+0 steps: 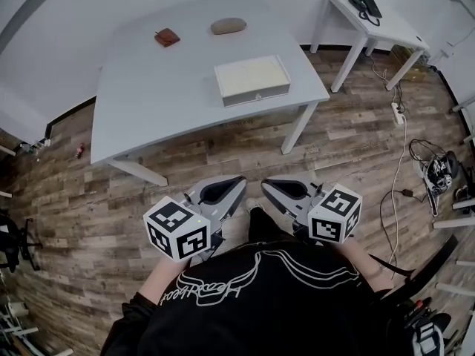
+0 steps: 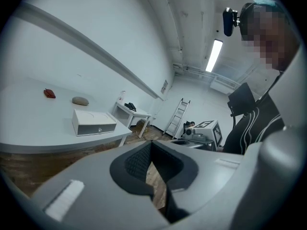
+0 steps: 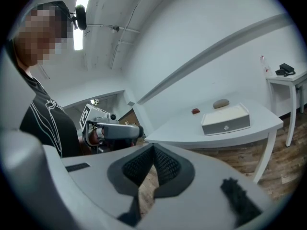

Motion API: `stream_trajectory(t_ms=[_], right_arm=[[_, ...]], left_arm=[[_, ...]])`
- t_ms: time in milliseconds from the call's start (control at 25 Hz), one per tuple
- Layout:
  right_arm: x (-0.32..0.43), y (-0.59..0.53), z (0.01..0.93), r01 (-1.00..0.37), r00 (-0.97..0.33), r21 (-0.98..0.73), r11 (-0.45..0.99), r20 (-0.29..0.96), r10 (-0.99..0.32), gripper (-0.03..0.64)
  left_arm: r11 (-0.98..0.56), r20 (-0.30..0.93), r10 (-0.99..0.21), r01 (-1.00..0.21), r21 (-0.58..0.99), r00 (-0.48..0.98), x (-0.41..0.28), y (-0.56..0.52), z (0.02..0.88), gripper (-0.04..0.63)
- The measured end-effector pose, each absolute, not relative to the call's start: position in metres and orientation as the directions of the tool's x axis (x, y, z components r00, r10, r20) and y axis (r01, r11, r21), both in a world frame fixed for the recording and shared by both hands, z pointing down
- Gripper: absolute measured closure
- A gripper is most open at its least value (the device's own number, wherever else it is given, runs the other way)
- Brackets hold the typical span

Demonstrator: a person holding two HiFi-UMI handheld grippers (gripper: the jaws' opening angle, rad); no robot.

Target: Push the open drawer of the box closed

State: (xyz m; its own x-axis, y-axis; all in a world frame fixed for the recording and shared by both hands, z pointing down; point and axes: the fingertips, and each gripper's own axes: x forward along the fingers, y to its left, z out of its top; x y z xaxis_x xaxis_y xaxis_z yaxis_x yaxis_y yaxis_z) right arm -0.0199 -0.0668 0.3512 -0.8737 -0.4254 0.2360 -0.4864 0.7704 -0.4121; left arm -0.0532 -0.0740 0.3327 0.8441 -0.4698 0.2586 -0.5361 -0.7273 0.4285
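A flat white box (image 1: 251,79) lies on the grey table (image 1: 148,102), its drawer front with a small round knob (image 1: 257,96) facing me. From here I cannot tell how far the drawer stands out. The box (image 2: 93,122) (image 3: 226,120) also shows small and distant in both gripper views. I stand back from the table over the wooden floor. My left gripper (image 1: 239,180) (image 2: 151,143) and right gripper (image 1: 266,183) (image 3: 153,146) are held close to my body, side by side, well short of the table's edge. Each has its jaws together and holds nothing.
A red-brown object (image 1: 167,37) and a grey oval stone-like object (image 1: 228,26) lie at the back of the table. A small white side table (image 1: 390,28) with a black phone (image 1: 368,6) stands at the right. Cables and a power strip (image 1: 397,113) lie on the floor at the right.
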Motion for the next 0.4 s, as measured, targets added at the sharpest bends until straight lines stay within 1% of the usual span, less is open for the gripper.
stream_trajectory(t_ms=[400], right_arm=[[-0.0172,-0.0659,0.3491,-0.496,-0.868,-0.405,0.768,0.245,-0.431,0.609]], left_arm=[[-0.736,0.261,-0.453,-0.523,0.43,0.852,-0.0484,-0.0741,0.3321,0.589]])
